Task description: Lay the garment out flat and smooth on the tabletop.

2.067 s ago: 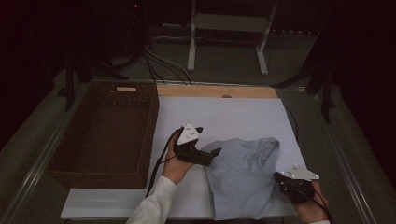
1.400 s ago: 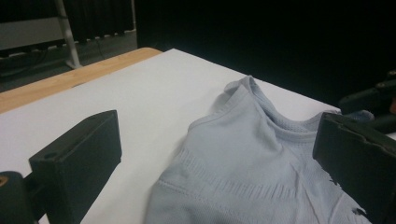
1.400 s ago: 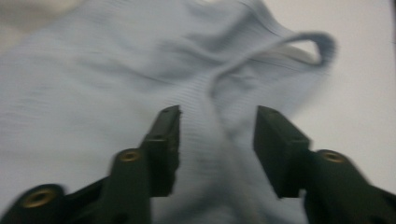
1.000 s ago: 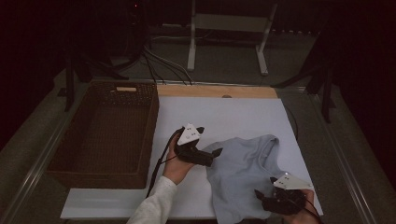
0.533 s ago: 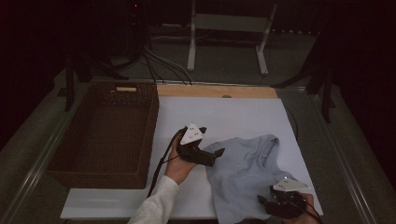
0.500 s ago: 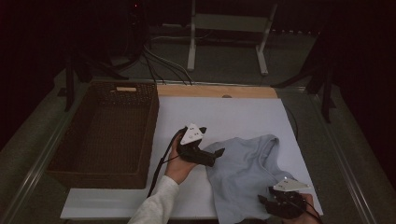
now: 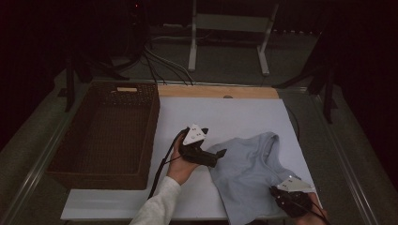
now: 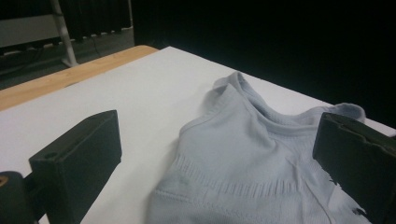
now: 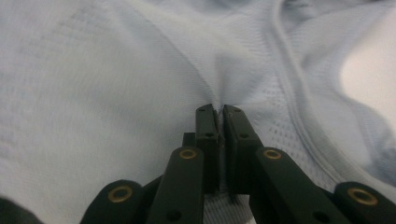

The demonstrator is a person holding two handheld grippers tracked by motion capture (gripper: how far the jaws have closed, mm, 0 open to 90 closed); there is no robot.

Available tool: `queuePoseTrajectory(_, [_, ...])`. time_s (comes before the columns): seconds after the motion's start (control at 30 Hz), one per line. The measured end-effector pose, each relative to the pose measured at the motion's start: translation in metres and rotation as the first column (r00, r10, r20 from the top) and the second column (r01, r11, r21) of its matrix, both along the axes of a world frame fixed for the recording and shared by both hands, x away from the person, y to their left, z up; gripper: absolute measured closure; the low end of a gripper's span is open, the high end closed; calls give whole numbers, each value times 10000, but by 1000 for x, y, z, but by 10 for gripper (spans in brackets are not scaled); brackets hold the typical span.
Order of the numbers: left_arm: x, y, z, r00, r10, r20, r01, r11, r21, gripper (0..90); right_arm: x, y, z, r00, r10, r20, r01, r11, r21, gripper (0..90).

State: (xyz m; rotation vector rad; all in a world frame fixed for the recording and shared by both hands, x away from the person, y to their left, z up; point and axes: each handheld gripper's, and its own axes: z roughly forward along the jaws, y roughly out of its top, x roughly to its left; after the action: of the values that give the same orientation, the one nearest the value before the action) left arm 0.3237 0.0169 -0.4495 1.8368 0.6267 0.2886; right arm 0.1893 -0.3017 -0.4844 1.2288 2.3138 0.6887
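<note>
Now right gripper (image 9: 219,109), jaws just closed, pinches the shirt (image 7: 248,178); before, they gaped. Left gripper (image 7: 213,157) unmoved, wide open, empty.

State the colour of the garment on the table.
Pale grey-blue garment, plain with ribbed bands; clearest in the left gripper view.

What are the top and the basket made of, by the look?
Top: pale blue knit fabric, matte, with mesh panels and ribbed bands; it puckers where the right claw pinches it. Basket: dark brown woven wicker or similar, judging by its textured walls; the exact fibre is unclear.
</note>
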Motion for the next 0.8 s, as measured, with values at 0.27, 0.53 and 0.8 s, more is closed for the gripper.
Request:
queuePoseTrajectory(0.27, [2,-4,-4,9999,-17,-127,18,10000,60,22,8,-12,1,9974,-600,404,600,9982,3,863])
queuePoseTrajectory(0.53, [6,-9,-11,9993,-13,-370,18,9999,137,23,17,-25,2,9894,-1236,766,1228,9923,155,865])
queuePoseTrajectory(0.8, [12,-12,-19,9978,45,-662,-36,9999,135,67,24,-34,1,9824,-1616,939,1602,9868,226,865])
